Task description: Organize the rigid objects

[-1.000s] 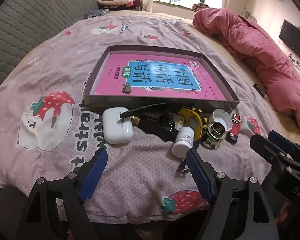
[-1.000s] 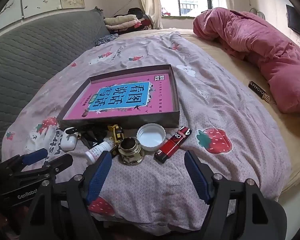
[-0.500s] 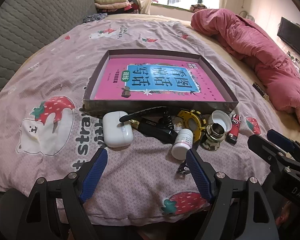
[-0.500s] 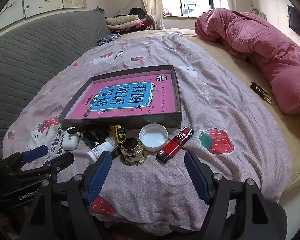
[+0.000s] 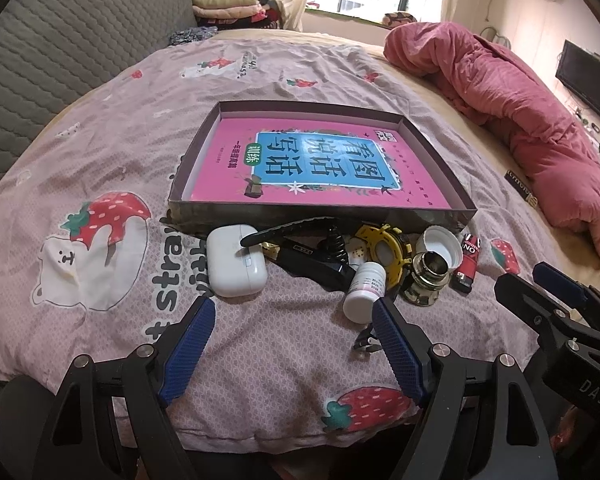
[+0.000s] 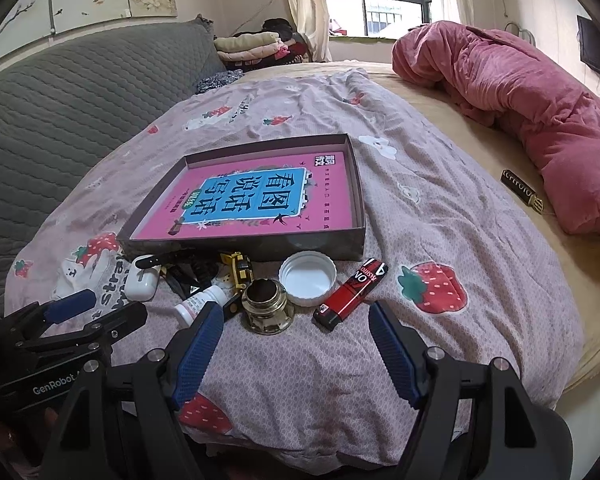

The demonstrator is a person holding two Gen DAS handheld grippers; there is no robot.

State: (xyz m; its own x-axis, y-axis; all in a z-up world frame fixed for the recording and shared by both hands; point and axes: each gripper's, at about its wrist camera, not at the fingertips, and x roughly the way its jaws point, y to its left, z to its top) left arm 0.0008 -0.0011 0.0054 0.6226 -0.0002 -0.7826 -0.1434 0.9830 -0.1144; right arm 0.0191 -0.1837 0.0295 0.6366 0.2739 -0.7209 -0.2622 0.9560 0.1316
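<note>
left gripper [image 5: 290, 338] and right gripper [image 6: 292, 344]: ribbed blue jaws wide, empty, low over strawberry bedspread [image 5: 100, 152]. near the shallow cardboard tray [image 5: 320, 216]: rounded white earbud case [image 5: 236, 266], brass cap [image 6: 266, 310], glossy red lighter [image 6: 352, 293].

White earbud case [image 5: 236, 261], small bottle [image 5: 364, 291] and lighter [image 5: 468, 263] before the shallow box [image 5: 440, 148].
</note>
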